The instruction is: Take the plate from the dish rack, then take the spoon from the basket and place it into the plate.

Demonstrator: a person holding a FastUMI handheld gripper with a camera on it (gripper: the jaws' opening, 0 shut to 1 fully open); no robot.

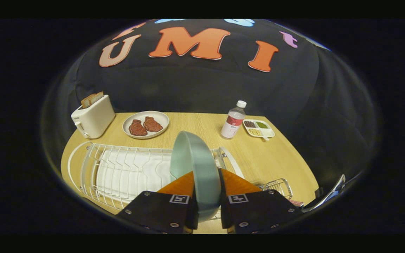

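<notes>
A pale green plate (pixel 197 165) stands on edge between my two fingers, which press on its rim from both sides. My gripper (pixel 206 182) is shut on it, holding it above the right end of the white wire dish rack (pixel 118 172). To the right of my fingers, a small wire basket (pixel 278 187) hangs at the rack's end; I cannot make out the spoon in it.
A white toaster (pixel 93 117) with bread slices sits at the back left of the wooden table (pixel 280 158). A white plate with two meat pieces (pixel 145 124), a water bottle (pixel 234 121) and a small divided tray (pixel 258 128) stand along the back.
</notes>
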